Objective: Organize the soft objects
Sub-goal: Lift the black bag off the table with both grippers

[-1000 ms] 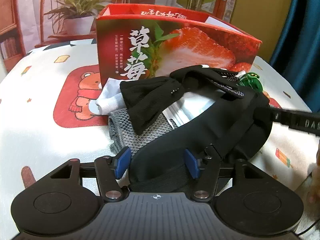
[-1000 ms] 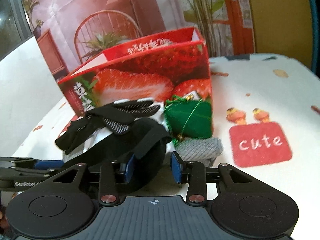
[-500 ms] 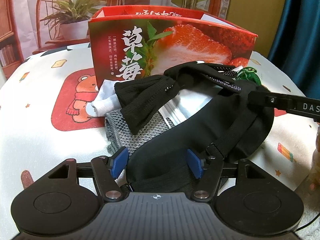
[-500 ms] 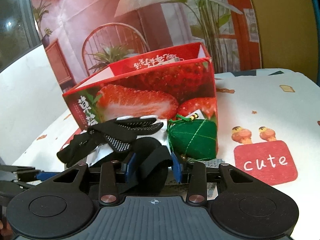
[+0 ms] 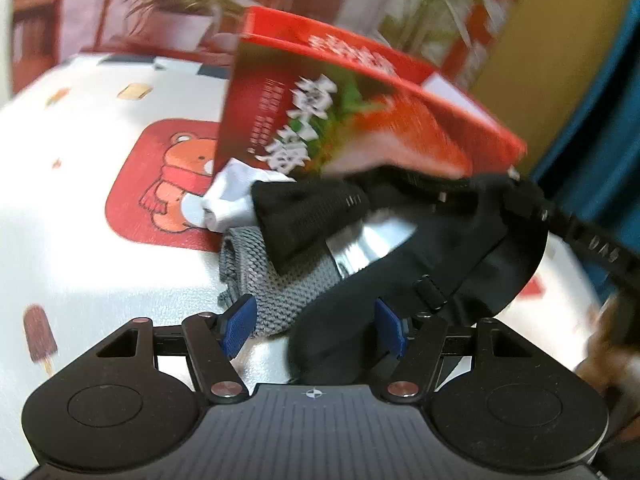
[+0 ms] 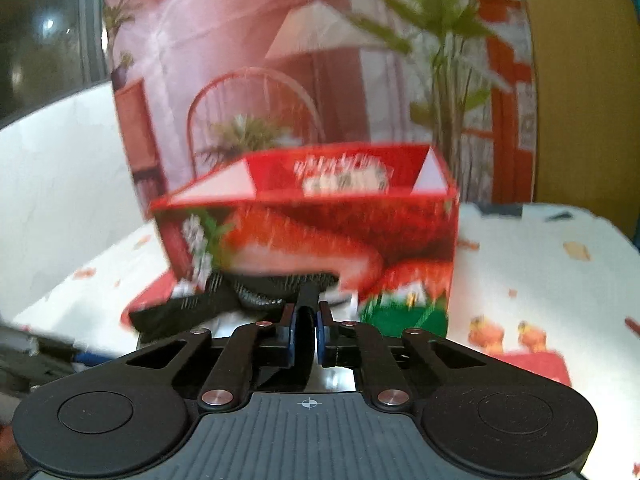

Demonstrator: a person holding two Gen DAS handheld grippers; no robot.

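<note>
Black eye mask [image 5: 460,264] is lying atop soft pile, near side of strawberry box [image 6: 312,232], on tabletop [image 5: 80,240]; right gripper [image 6: 307,334] jaws, just closing, are pinching its strap; left gripper [image 5: 316,328] jaws are standing spread around its near end.

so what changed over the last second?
The right gripper has just closed its jaws on the black strap. The strawberry box tipped in the left view, camera roll perhaps. The left gripper stays open around the black pouch.

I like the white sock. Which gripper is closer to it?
Left. The left gripper sits just in front of the white sock, over the pile. The right gripper, shut on a black strap, is farther away.
</note>
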